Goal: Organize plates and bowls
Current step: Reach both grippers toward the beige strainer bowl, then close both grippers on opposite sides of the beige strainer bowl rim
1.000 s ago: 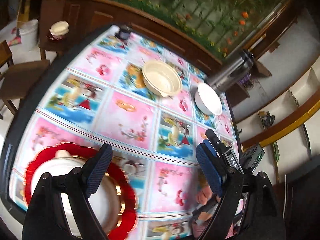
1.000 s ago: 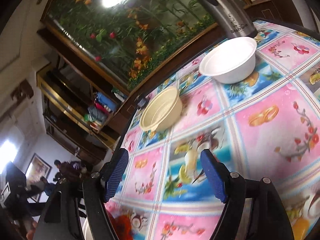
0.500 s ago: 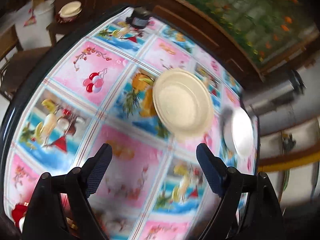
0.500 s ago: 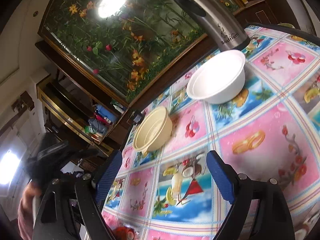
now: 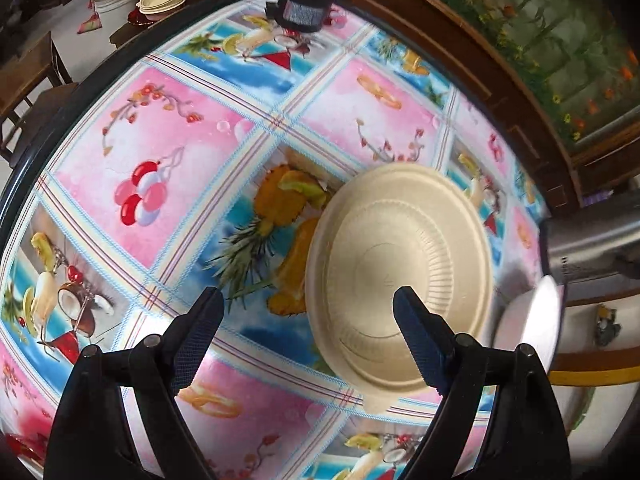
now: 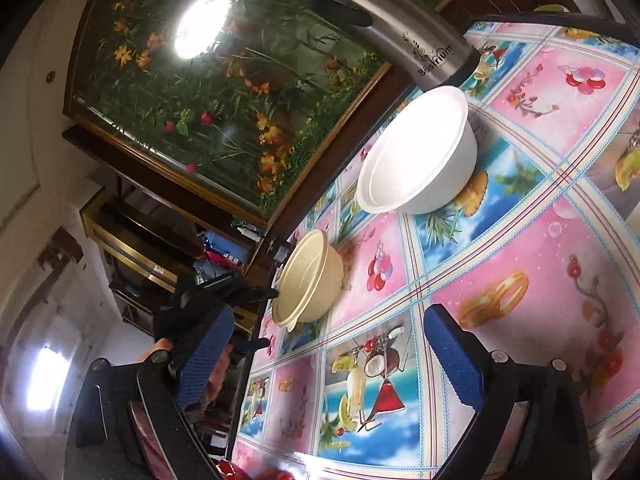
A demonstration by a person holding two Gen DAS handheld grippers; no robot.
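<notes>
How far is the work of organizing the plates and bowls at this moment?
Early. Done: nothing stacked here. The cream bowl and white bowl sit apart on the table. In hand: nothing; the open left gripper hovers over the cream bowl, right gripper opening, empty. Left: gathering both bowls.

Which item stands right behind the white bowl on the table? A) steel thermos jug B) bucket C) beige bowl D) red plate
A: in the right wrist view the steel thermos jug rises just behind the white bowl; the beige bowl sits apart, further along the table.

A home dining room: patterned tablecloth (image 5: 200, 152), steel flask (image 6: 400, 36), wooden shelves (image 6: 160, 248).
</notes>
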